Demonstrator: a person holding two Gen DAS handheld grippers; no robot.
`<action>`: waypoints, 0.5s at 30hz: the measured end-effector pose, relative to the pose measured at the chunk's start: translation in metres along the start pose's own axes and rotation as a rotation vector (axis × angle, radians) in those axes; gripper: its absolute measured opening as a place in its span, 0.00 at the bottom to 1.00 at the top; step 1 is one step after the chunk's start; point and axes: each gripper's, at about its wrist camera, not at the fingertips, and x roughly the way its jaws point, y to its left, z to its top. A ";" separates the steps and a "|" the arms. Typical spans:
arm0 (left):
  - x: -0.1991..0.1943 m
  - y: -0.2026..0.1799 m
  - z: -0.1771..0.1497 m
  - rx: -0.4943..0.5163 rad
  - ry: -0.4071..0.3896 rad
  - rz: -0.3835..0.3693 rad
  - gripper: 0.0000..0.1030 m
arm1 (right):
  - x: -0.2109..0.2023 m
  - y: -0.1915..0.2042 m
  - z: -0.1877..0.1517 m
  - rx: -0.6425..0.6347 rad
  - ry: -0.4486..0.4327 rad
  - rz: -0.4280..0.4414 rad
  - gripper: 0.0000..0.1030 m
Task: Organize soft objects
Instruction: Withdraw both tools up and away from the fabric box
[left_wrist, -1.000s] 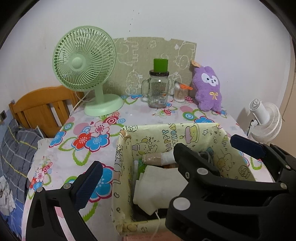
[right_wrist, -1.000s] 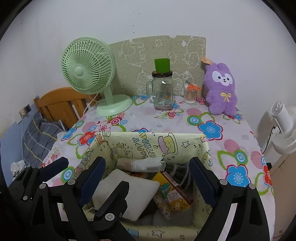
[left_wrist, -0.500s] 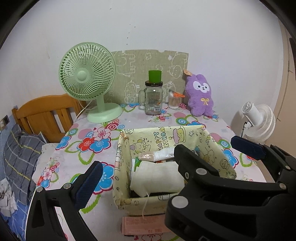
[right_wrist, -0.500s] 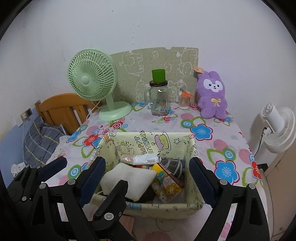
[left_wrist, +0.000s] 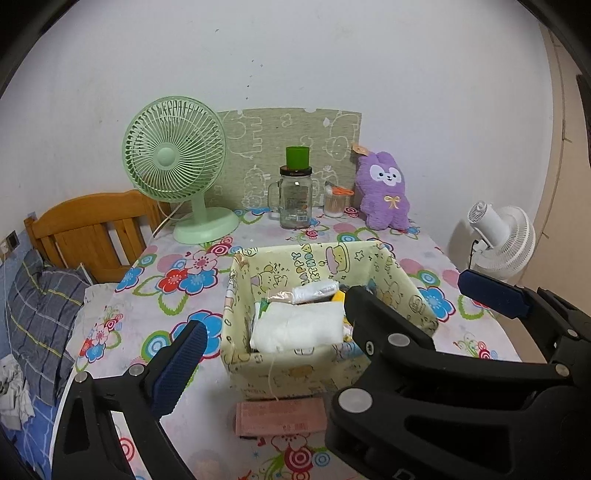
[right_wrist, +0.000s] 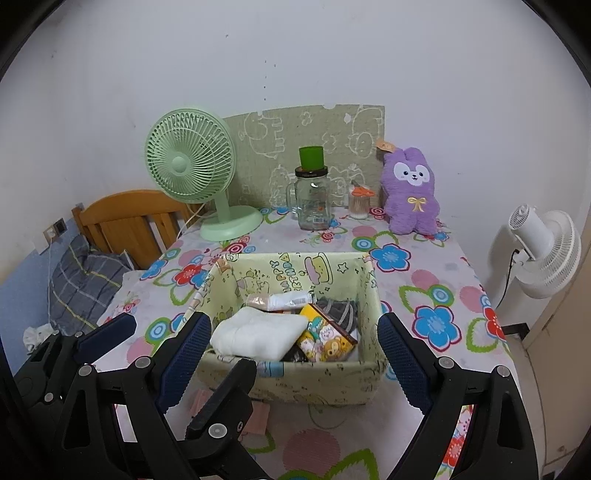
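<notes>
Right wrist view: fabric storage box (right_wrist: 295, 380) mid-table on floral cloth (right_wrist: 436, 280), packed w/ folded white towel (right_wrist: 258, 334) at front left, clear-wrapped white roll (right_wrist: 282, 301) behind it, yellow cartoon packet (right_wrist: 325, 338) centre-right, grey striped fabric (right_wrist: 338, 310) at back right. Something dark under the packet, can't make out. Pink card (left_wrist: 280, 417) flat on cloth just in front of box, partly covered by gripper arms in right view. Purple plush bunny (right_wrist: 410, 195) upright at far edge, well apart from box, beside small jar w/ orange lid (right_wrist: 359, 203); contents too small to tell. Glass mug jar (right_wrist: 312, 201) w/ green cup on lid, green desk fan (right_wrist: 192, 170) to its left. Right gripper (right_wrist: 291, 354) spread wide, holding nothing, box front between its pads. Left gripper (left_wrist: 332, 328) likewise gaping, empty, towel (left_wrist: 299, 326) straight ahead; its right side crossed by the other gripper's black arm.
</notes>
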 end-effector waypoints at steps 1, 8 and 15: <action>-0.002 -0.001 -0.001 0.001 -0.001 -0.001 0.96 | -0.002 0.000 -0.001 0.000 -0.001 -0.001 0.91; -0.013 -0.003 -0.012 0.010 -0.004 -0.007 0.96 | -0.014 0.001 -0.013 0.003 -0.003 -0.007 0.91; -0.020 -0.006 -0.024 0.013 -0.001 -0.023 0.94 | -0.021 0.002 -0.024 0.006 0.002 -0.019 0.91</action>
